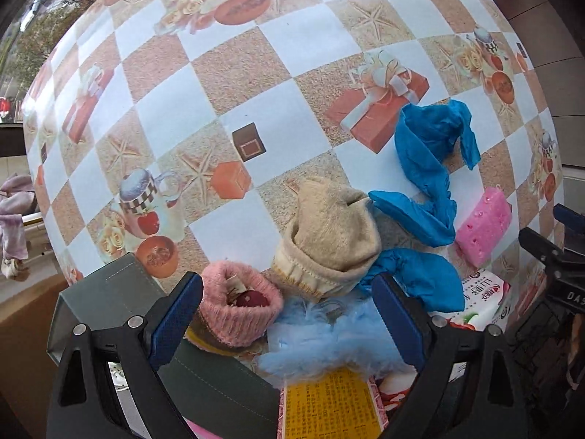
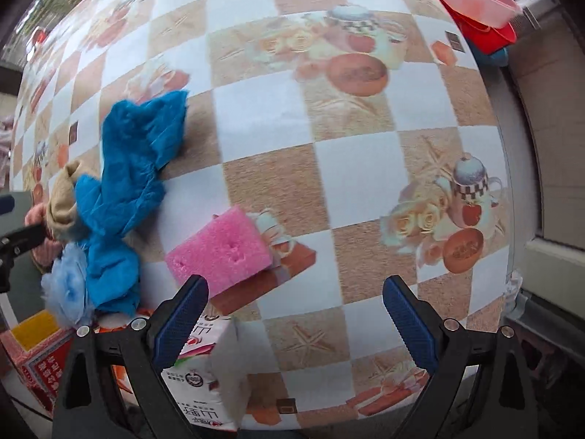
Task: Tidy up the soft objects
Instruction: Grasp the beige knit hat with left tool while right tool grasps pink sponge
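A pile of soft things lies on the checkered tablecloth. In the left wrist view I see a beige sock, a pink fuzzy sock, a light blue fluffy piece, crumpled blue cloth and a pink sponge. My left gripper is open just above the fluffy piece and pink sock, empty. In the right wrist view my right gripper is open and empty, with the pink sponge just ahead of its left finger and the blue cloth further left.
A grey fabric box sits at lower left of the left wrist view. A tissue pack lies under the right gripper's left finger. A red and yellow printed box is near. Pink and red basins stand at the far right table edge.
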`<state>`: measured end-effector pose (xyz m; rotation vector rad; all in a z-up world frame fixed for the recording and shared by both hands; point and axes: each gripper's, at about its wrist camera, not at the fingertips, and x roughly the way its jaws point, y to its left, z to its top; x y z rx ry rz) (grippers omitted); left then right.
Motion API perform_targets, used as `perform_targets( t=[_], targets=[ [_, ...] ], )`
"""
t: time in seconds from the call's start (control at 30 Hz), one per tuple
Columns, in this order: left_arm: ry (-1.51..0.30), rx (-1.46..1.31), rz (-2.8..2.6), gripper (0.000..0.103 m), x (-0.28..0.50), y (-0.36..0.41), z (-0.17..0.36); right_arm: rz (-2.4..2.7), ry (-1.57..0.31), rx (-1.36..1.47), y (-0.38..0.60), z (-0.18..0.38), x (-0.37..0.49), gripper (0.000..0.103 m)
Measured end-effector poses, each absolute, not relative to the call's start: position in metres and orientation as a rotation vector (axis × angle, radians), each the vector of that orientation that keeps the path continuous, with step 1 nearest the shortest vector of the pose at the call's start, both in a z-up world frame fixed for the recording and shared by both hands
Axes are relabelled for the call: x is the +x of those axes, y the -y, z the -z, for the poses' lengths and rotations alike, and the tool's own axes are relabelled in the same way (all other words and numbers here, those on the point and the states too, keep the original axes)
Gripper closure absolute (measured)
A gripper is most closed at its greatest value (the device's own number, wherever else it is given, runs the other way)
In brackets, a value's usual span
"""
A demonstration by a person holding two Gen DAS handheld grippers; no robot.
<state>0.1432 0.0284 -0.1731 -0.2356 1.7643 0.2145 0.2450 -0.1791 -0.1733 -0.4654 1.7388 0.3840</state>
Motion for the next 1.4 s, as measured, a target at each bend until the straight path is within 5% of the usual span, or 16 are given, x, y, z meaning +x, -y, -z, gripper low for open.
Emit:
perform_targets(
  t=[0.13,0.7,0.77,0.8,0.87,0.97,1.4],
  targets=[
    [-1.797,-0.227,-0.194,0.008,0.149,-0.023,0.188,-0.481,-1.764,-0.369,0.189,0.17,0.249,0.006],
    [-1.887,-0.248,-0.169,0.01,0.155,-0.016,0.241,-0.751,-1.678,-0.762,0.117,0.211,0.195,0.006],
    [-1.882,-0.282,-0.153,0.017,0.156,-0.019,0.244,-0.738,-1.689,-0.738,0.119,0.211,0.195,0.02],
    [-1.88,-0.304,-0.144,0.028,0.157,-0.021,0.246,-0.729,-1.692,-0.731,0.117,0.214,0.195,0.026],
    [-1.873,-0.314,-0.142,0.038,0.156,-0.022,0.245,-0.721,-1.685,-0.716,0.122,0.211,0.198,0.027],
    [-1.848,-0.318,-0.133,0.069,0.157,-0.026,0.237,-0.699,-1.702,-0.663,0.132,0.206,0.211,0.028],
    [-1.649,-0.282,-0.151,0.072,0.154,-0.017,0.165,-0.633,-1.684,-0.442,0.165,0.159,0.243,0.028]
  ],
)
